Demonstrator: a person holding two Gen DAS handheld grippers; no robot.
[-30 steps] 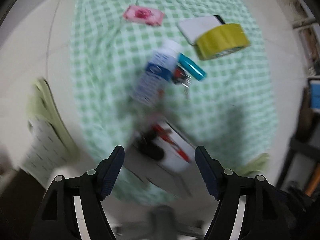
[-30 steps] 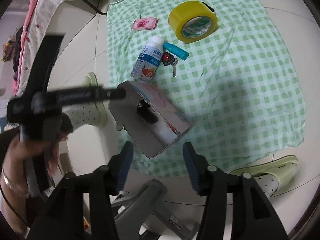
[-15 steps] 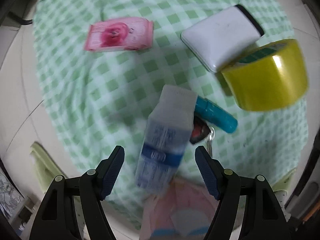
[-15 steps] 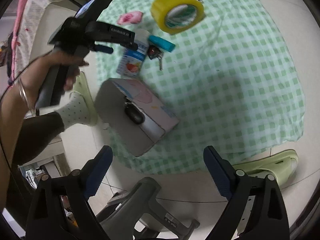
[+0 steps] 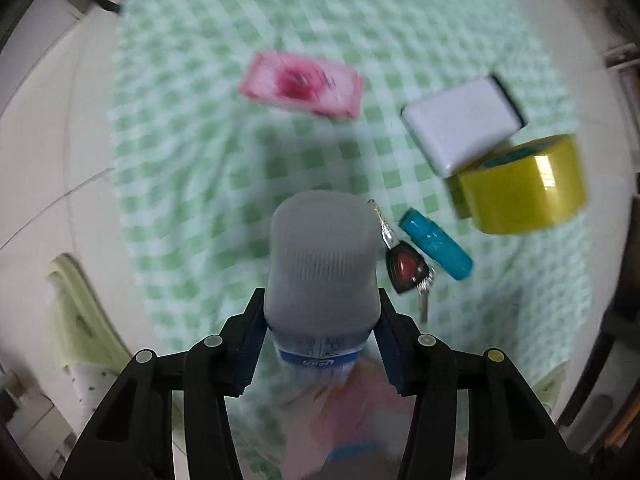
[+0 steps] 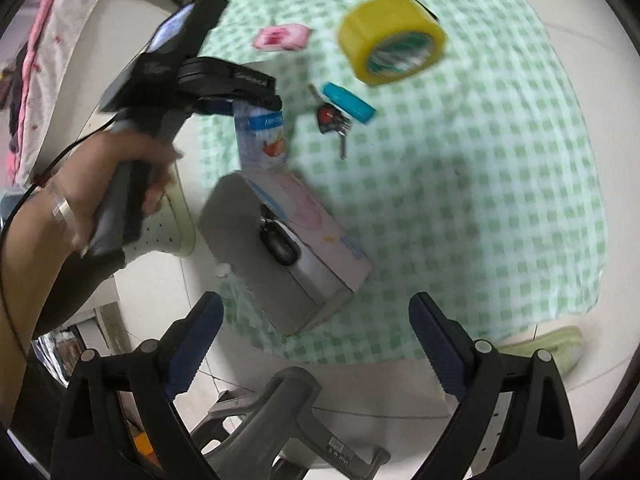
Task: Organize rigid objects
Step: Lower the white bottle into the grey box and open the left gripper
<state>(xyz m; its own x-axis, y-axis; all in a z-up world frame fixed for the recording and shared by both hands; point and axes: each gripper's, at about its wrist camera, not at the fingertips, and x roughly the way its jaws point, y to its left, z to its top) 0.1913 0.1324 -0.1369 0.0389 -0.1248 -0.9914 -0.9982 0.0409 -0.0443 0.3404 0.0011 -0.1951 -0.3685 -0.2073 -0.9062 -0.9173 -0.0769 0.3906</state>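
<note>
left gripper [image 5: 320, 344]: pointing straight down, jaws closing around the white bottle [image 5: 322, 268]; pads sit right at the bottle's sides just under the cap, firm contact hard to confirm through blur
right gripper [image 6: 316, 344]: jaws spread wide, nothing between them, hovering over the cloth edge near the carton box [image 6: 284, 252]
bottle: upright, white ribbed cap, blue-and-white label with fruit print; stands on the checked cloth [image 6: 460, 168] just beside the box's far end
box: pink-and-grey, open slot on top with a dark object [image 6: 280, 246] in it; sits at the cloth's near-left edge
open room: right half of cloth bare
other items: key with red fob [image 5: 406, 266] and teal tube [image 5: 436, 244] just right of bottle, touching each other; yellow tape roll [image 5: 520, 184] and white case [image 5: 460, 124] further right; pink packet [image 5: 302, 84] at far side
edges: cloth lies on tiled floor [image 6: 400, 384]; green slipper [image 5: 76, 312] off left edge
</note>
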